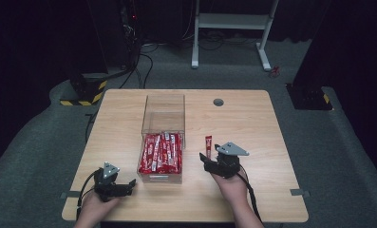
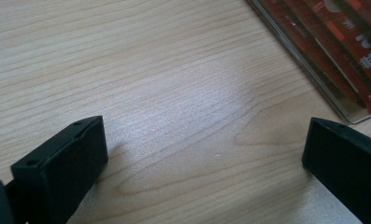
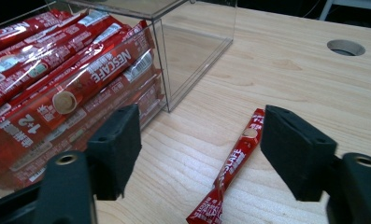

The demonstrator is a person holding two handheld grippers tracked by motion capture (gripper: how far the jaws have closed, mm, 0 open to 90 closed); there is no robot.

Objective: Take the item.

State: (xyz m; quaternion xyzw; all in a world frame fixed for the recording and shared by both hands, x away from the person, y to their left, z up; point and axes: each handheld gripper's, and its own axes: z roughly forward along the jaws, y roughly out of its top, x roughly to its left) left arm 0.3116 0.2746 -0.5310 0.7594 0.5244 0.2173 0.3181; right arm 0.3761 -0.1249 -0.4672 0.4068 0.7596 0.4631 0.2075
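— Right gripper (image 3: 199,149): jaws spread wide, nothing between the pads yet, hanging just over the loose red coffee stick (image 3: 233,164) lying flat on the table (image 1: 252,190).

— And the stick's place?

— On bare wood just right of the clear box (image 1: 163,123), apart from its wall; seen from above as a small red strip (image 1: 208,142) ahead of the right gripper (image 1: 210,159).

— Left gripper (image 2: 197,154)?

— Also wide open, empty, resting low over plain tabletop near the box's near left corner (image 2: 346,114). Seen in the high view at (image 1: 127,185).

— Likely trouble?

— Thin, flat, slippery foil: closing from too high probably pinches air or skates the sachet sideways. Closing too low likely jams the pads on wood. Gripping near one end could let the long body droop and swing, then catch on the box rim on the way in.

— Anything else?

— Box already crammed at its near end with packed sticks (image 3: 57,93); dropping there risks a sachet riding up and sliding out. Bumping the light acrylic wall could shove the whole box.
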